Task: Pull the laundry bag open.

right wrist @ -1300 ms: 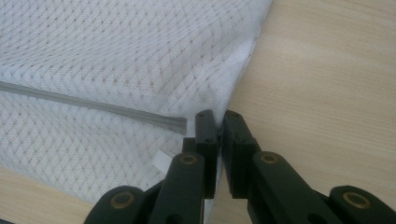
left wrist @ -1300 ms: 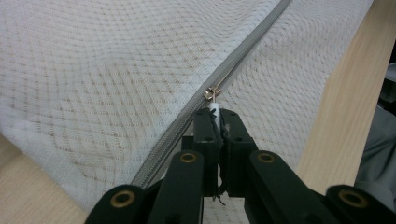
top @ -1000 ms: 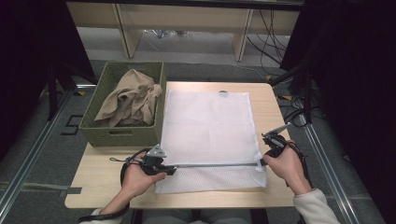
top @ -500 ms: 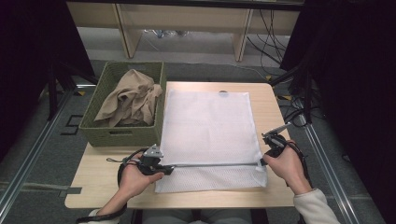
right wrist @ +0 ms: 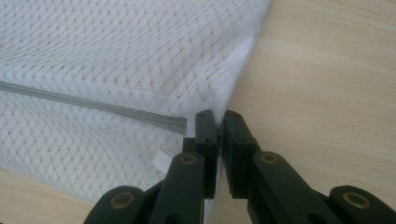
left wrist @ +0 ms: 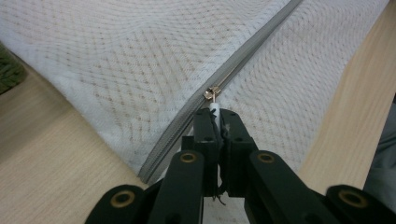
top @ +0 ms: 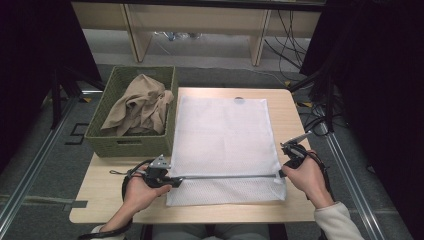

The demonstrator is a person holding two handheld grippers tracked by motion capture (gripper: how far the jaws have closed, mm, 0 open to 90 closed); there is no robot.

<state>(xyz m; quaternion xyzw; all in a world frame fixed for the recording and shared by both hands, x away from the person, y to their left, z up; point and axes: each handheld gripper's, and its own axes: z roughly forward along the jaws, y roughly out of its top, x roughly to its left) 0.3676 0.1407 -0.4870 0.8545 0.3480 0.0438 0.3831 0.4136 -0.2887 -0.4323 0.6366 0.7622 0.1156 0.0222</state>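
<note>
Left gripper view: left gripper (left wrist: 215,114) clamps zipper pull (left wrist: 213,96) at mesh bag's (top: 225,135) near-left end. Right gripper (right wrist: 217,122) pinches bag's right edge. Likely step: unzipping; next, draw pull rightward against anchor.

No readable text, labels, brand names, numbers or signs appear anywhere, including on the small white tag (right wrist: 161,160) sewn to the mesh bag (top: 225,140).

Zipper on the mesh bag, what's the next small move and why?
Probably draw the left gripper along the zipper toward the right gripper: it is shut on the pull tab at the near-left end, while the right one pins the mesh bag edge.
</note>
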